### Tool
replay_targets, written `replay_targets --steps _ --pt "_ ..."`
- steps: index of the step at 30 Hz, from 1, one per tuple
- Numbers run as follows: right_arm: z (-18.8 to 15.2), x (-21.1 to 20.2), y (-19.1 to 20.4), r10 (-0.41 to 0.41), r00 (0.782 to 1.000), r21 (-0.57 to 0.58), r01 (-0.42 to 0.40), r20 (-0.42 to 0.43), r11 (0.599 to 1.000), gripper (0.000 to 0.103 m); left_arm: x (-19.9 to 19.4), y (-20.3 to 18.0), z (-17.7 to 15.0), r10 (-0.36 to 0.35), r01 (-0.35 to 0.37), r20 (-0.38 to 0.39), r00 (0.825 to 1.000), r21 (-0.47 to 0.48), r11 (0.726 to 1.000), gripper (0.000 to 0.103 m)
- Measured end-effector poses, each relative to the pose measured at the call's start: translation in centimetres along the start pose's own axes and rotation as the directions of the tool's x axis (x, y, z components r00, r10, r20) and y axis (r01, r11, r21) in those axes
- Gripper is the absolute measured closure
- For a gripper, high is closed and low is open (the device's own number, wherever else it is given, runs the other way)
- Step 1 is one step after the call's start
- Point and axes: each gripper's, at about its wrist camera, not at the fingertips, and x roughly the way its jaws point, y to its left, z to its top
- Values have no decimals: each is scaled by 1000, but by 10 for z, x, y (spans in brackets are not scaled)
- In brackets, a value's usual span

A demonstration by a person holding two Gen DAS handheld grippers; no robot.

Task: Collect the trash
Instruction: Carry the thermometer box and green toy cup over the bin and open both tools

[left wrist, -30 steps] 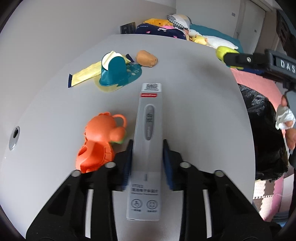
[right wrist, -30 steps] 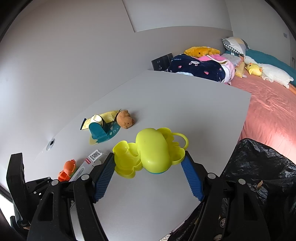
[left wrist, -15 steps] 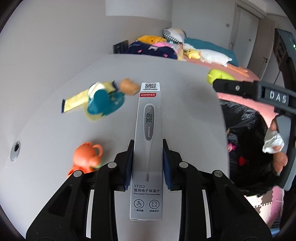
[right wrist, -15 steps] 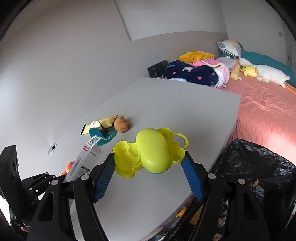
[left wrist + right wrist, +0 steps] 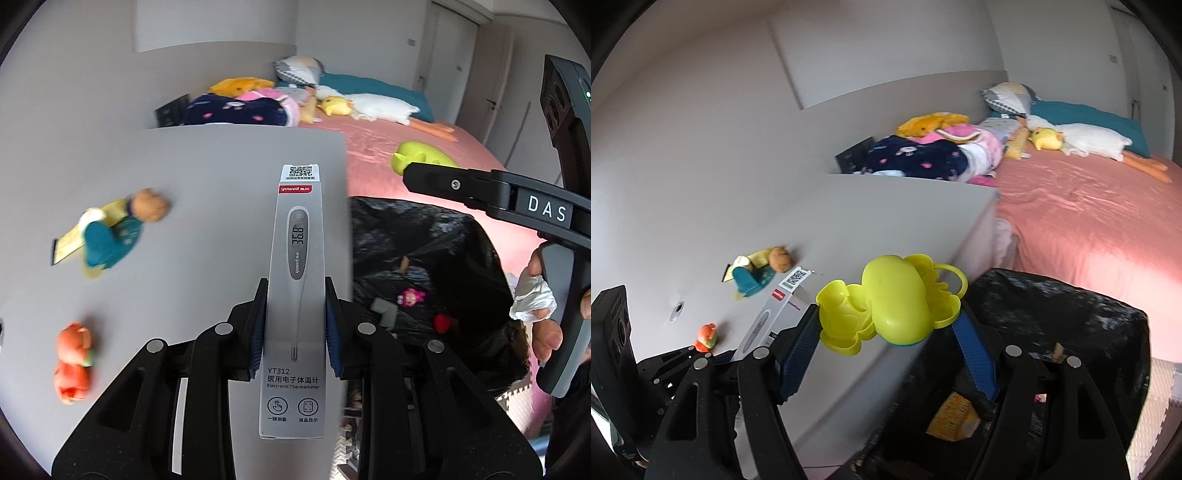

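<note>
The grey table (image 5: 207, 177) is mostly bare: its far half and the strip along its right edge lie open for a hand to cross. On its left side stand a teal toy (image 5: 109, 240) on a yellow wrapper (image 5: 70, 240), touching a brown toy (image 5: 149, 205), and, nearer, well apart from them, an orange toy (image 5: 74, 363). Just beside the table's right edge, the black trash bag (image 5: 424, 258) gapes open with scraps lying low inside. Beyond the bag the pink bed (image 5: 1089, 221) closes that side, and clothes (image 5: 916, 155) are heaped behind the table's far corner.
</note>
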Motion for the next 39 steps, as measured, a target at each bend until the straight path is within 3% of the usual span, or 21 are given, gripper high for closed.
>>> replay_targets --steps 17,25,27,29,30,31,33,39 --pt "-20 -48 -76 -132 991 90 129 29 988 30 31 -86 17 -113 117 -45 993 100 988 76" --pt "-26 -72 -107 -205 978 141 198 39 970 30 49 -125 20 -149 163 -100 984 149 975 76" --pt "-28 -78 -115 -255 966 164 245 43 956 29 55 -133 20 -160 177 -117 980 153 972 75" --pt "-28 -82 -122 -320 946 182 308 42 934 13 60 -141 20 -166 186 -138 976 148 971 50" --pt "-29 -86 -127 -355 933 197 338 54 920 12 62 -144 20 -155 174 -134 979 147 974 15" --pt "-30 -89 -131 -372 926 210 353 61 912 11 61 -147 19 -135 151 -115 984 148 977 5" --pt "-32 -93 -140 -381 923 232 360 56 904 11 55 -152 17 -102 111 -61 993 171 979 5" --pt "-33 -93 -148 -373 926 235 352 53 906 11 52 -151 16 -50 59 -47 998 215 975 5"
